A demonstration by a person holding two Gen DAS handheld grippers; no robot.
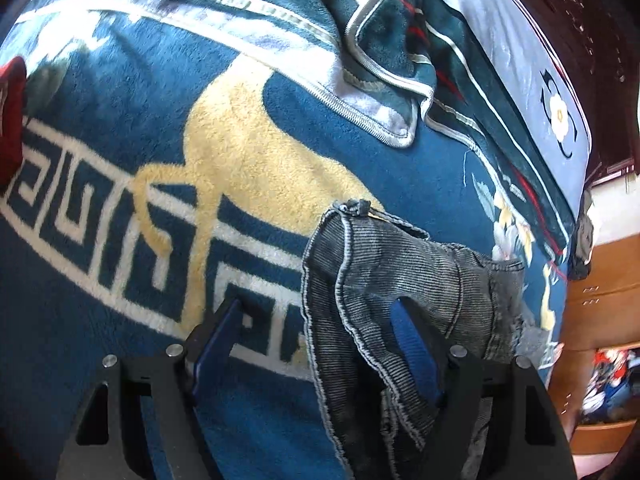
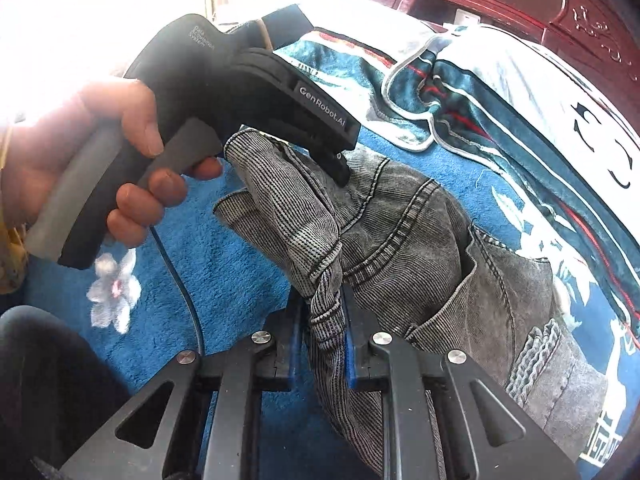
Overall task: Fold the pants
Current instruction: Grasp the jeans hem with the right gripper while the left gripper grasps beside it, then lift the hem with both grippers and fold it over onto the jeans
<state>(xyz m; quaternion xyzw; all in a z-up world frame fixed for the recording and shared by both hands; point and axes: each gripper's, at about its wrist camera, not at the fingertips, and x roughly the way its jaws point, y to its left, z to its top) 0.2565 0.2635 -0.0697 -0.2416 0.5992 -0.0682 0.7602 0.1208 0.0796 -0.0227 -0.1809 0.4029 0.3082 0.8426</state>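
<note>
"GenRobot.AI" marks left gripper over pants.

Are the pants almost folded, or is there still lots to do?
Not nearly. Done: the grey pants are on the blue blanket and picked up at one end. In hand: the right gripper pinches a bunched fold, while the left gripper is open, one finger tucked in the cloth. Left: the pants are crumpled, with no neat fold showing, so smoothing and all the folding remain.

Both wrist views look down close over the bed's blue blanket — sharing the grey pants; the right view catches the left claw.
</note>
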